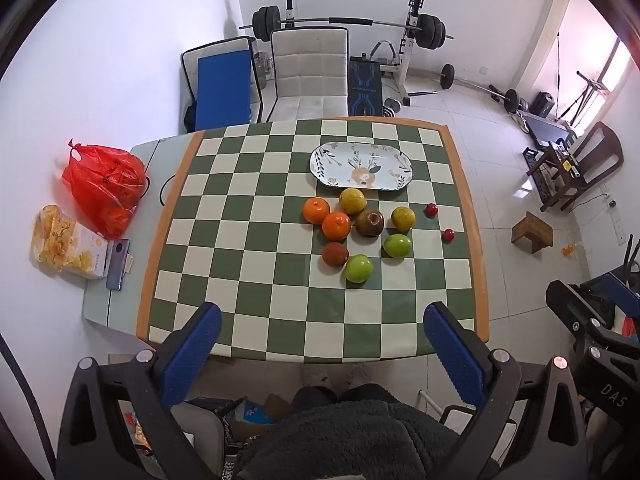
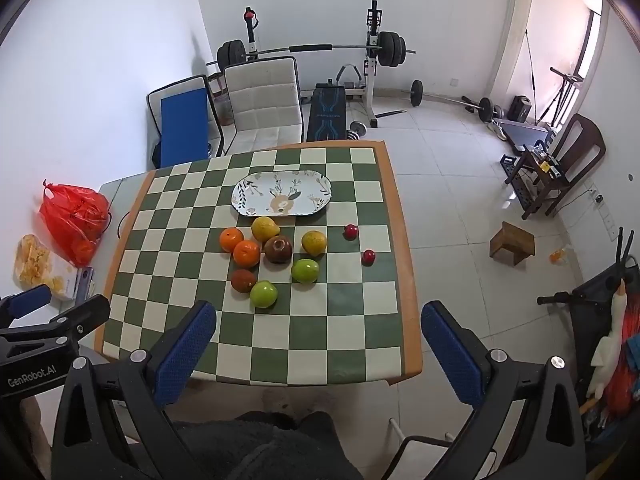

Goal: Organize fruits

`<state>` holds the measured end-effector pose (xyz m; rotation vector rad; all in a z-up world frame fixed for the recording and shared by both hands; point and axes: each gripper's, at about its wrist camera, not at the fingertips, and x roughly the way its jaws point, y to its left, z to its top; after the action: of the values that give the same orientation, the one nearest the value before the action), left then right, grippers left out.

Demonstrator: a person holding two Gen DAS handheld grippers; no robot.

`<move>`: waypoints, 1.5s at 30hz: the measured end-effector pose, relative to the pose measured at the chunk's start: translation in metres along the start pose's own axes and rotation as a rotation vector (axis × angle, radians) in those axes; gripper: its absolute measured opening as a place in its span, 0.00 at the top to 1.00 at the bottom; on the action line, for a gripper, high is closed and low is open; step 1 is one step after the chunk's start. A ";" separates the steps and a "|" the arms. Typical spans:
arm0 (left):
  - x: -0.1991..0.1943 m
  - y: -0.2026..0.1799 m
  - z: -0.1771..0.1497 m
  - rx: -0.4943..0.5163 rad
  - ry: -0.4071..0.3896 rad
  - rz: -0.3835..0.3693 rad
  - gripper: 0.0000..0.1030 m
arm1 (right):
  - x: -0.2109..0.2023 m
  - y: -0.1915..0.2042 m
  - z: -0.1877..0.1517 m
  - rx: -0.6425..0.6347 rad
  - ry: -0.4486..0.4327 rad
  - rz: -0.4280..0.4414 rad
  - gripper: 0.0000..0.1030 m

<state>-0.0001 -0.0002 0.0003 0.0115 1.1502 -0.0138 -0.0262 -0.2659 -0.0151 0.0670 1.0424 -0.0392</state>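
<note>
We hold our left gripper (image 1: 322,334) and right gripper (image 2: 318,330) spread wide and empty, above the near table edge. The fruits (image 1: 356,232) sit just near the empty plate (image 1: 320,160), waiting.

red bag (image 1: 105,188) contents blurred; chair (image 1: 600,152) partly cut off.

Fruits (image 2: 276,258) cluster beside the oval plate (image 2: 246,196) on the checkered table (image 2: 340,320)

On the table (image 1: 248,264), the plate (image 1: 361,166) lies toward the far edge; the fruit cluster (image 1: 358,232) sits just before it, two small fruits (image 1: 431,210) toward the right edge.
</note>
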 end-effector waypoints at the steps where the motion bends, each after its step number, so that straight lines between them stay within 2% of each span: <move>1: 0.000 0.000 0.000 0.000 0.000 0.000 0.00 | -0.001 0.000 0.000 0.000 -0.001 -0.001 0.00; 45: -0.011 0.002 0.004 -0.011 -0.014 -0.002 0.00 | -0.009 0.004 0.003 0.002 -0.003 0.008 0.00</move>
<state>-0.0011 0.0021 0.0122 0.0005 1.1363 -0.0097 -0.0277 -0.2618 -0.0056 0.0730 1.0389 -0.0332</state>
